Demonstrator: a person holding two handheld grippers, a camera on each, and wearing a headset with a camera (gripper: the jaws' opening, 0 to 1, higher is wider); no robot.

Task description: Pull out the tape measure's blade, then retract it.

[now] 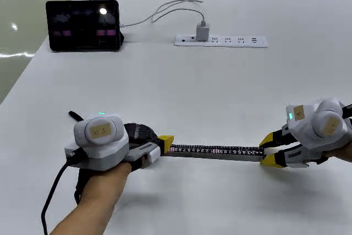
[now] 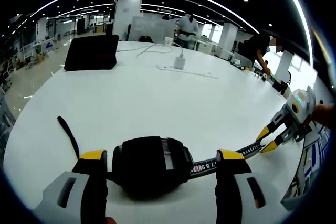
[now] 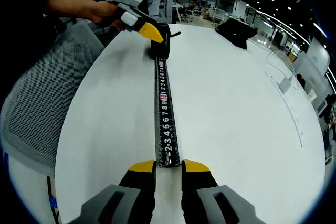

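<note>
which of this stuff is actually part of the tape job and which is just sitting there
In the job: tape measure case in the left gripper; pulled-out blade, its end in the right gripper.
Lying about: tablet, power strip, charger with its cable.

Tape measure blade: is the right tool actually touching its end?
Touching. Right gripper view: the blade end sits pinched between the right tool's yellow tips, no gap.

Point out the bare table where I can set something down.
Widest free patch: the bare table between the power strip and the blade. Also free: the near edge below the blade. Crowded: the line from the case in the left hand-held gripper to the right hand-held gripper.
</note>
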